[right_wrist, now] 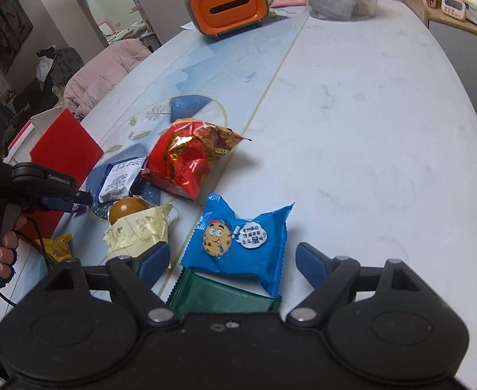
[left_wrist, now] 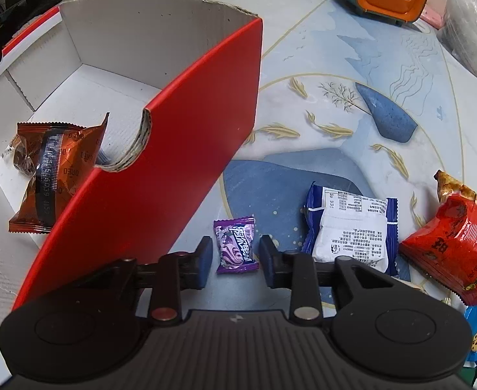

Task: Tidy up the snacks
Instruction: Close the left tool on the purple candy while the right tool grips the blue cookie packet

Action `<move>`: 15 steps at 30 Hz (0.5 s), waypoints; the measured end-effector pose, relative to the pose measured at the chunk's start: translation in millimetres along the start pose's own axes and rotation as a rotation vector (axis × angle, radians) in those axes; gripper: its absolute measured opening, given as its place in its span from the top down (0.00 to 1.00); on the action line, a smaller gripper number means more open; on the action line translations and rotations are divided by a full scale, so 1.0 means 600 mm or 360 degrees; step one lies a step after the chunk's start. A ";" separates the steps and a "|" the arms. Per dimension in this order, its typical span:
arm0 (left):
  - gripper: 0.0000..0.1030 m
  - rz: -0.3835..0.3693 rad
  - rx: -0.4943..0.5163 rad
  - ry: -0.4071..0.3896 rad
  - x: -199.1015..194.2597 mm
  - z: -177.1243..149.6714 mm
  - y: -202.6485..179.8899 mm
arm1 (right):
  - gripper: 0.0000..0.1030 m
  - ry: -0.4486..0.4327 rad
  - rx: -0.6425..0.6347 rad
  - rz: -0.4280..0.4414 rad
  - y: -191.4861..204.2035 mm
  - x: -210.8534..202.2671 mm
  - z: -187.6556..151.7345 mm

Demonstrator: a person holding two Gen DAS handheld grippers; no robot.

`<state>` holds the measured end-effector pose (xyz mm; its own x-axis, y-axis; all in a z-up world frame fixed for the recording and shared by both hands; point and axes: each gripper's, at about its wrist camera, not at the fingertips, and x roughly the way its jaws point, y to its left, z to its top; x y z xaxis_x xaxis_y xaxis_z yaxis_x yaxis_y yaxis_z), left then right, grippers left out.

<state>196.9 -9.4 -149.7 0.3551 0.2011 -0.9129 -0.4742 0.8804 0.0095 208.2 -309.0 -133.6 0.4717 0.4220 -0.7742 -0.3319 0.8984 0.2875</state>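
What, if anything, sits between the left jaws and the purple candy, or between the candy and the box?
Nothing blocks the left gripper: the purple candy lies between its open jaws. On the way to the box, its red side wall stands up beside the candy, so it must be lifted over.

Small purple candy (left_wrist: 236, 244) lies flat on the table right beside the red box (left_wrist: 160, 175), which already has an orange Oreo pack (left_wrist: 55, 170) inside. Blue cookie packet (right_wrist: 238, 243) partly overlaps a green wrapper (right_wrist: 222, 297).

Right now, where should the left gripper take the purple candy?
Across its puffed middle, straight down from above. The purple candy lies flat on the table between the open fingers of the left gripper, long axis along them, crimped ends clear.
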 end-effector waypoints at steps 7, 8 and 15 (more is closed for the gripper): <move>0.81 -0.0020 0.0021 -0.0021 -0.001 -0.001 0.002 | 0.21 0.0030 0.0030 -0.0004 -0.003 0.029 0.011; 0.82 -0.0024 0.0020 -0.0021 -0.001 -0.001 0.003 | 0.23 0.0041 0.0032 -0.0015 -0.003 0.034 0.012; 0.82 -0.0033 0.0004 -0.0022 -0.004 -0.001 0.012 | 0.31 0.0059 -0.0084 -0.0122 0.017 0.057 0.013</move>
<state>192.4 -3.8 -147.9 0.3761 0.1890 -0.9071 -0.4647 0.8854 -0.0082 227.0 -284.4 -152.7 0.4669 0.3468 -0.8135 -0.3390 0.9198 0.1976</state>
